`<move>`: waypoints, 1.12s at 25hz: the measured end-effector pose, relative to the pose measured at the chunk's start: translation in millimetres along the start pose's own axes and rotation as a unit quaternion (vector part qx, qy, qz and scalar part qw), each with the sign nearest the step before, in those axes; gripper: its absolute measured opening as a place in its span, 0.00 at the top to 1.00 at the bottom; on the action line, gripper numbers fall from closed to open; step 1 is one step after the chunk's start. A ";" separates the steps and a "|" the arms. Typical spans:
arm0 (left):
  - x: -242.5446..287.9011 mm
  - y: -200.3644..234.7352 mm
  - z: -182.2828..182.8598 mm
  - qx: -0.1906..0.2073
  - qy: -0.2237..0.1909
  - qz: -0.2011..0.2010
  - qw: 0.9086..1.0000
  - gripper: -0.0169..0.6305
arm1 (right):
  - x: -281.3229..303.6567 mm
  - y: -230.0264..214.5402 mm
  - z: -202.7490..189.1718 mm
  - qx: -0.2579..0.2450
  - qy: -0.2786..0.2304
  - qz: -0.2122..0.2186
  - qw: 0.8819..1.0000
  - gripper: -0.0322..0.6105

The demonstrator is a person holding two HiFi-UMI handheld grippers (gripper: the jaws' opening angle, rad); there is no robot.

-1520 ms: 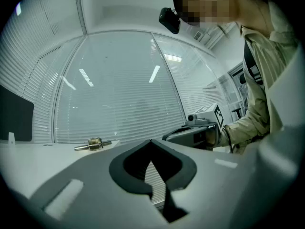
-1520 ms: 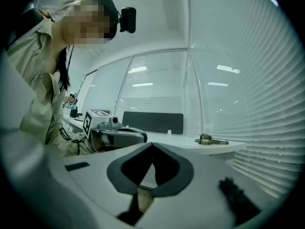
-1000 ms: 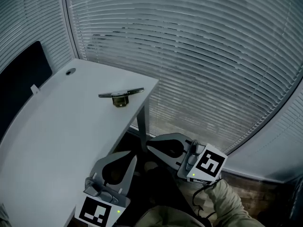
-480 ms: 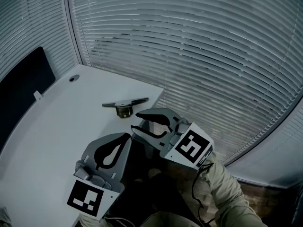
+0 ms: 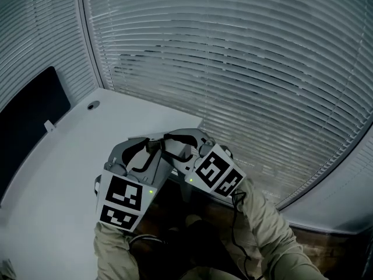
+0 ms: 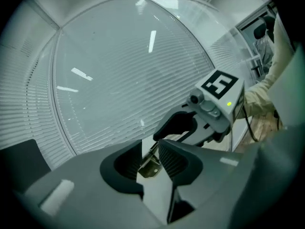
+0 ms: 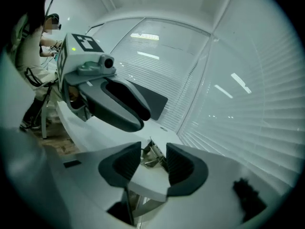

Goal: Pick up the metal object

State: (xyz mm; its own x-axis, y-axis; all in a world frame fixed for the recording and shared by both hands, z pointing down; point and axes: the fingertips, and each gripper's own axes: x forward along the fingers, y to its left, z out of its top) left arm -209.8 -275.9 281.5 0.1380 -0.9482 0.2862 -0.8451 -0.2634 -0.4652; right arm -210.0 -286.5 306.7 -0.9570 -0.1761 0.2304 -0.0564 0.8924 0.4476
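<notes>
Both grippers were brought together over the far edge of the white worktop (image 5: 70, 139), close to the corner beside the slatted window blinds (image 5: 233, 57). From the head view the left gripper (image 5: 145, 150) and the right gripper (image 5: 178, 144) pointed towards each other, their tips nearly meeting, and their bodies covered the spot between them, so the metal object could not be seen from there. The left gripper view showed it: the metal object (image 6: 150, 165), a small brassy-grey piece with a flat strip running off it, lay on the worktop (image 6: 155, 192) in the gap of the left gripper (image 6: 150, 151). That gripper's ribbed fingers (image 6: 172, 160) stood apart on either side of the object, and no firm clamp on it could be made out. Just beyond it in the same view the right gripper (image 6: 174, 128) reached in from the right, its marker cube (image 6: 219, 85) raised behind. The right gripper view gave the matching picture: the metal object (image 7: 153, 157) sat on the worktop (image 7: 86, 128) between the parted fingers (image 7: 180, 165) of the right gripper (image 7: 153, 154), with space on both sides, while the left gripper (image 7: 133, 113) loomed just above and to the left of it. Farther back on the worktop lay a small round grommet (image 5: 92, 105), and a dark panel (image 5: 29, 104) stood at its left side. The person's sleeve (image 5: 262, 226) in pale khaki cloth showed behind the right gripper.
</notes>
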 end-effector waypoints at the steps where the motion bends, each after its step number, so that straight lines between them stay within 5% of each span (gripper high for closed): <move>1: 8.1 5.1 -4.8 0.007 0.015 0.002 1.000 0.79 | -0.3 -0.3 -3.0 0.004 0.002 0.002 1.000 0.71; 9: 56.9 4.4 -60.1 0.072 0.134 -0.058 0.987 0.71 | 2.3 2.8 -21.9 0.012 0.013 0.010 1.000 0.71; 18: 70.4 13.1 -81.3 0.130 0.191 0.001 0.973 0.83 | 7.9 12.5 -30.8 0.023 0.001 0.016 1.000 0.71; 20: 65.9 16.7 -81.2 0.131 0.193 0.013 0.972 0.92 | 8.5 16.0 -28.5 0.025 -0.004 0.015 1.000 0.71; 28: 38.8 7.3 -50.9 0.054 0.118 0.018 0.991 0.93 | -9.5 20.1 -10.1 0.018 0.000 0.016 1.000 0.71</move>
State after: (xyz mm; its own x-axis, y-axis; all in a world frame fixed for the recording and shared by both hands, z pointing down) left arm -236.9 -305.5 331.8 -0.0274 -0.8928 0.4497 -0.7850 -0.2593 -0.5626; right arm -199.1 -271.0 322.2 -0.9588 -0.1474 0.2429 -0.0369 0.9122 0.4081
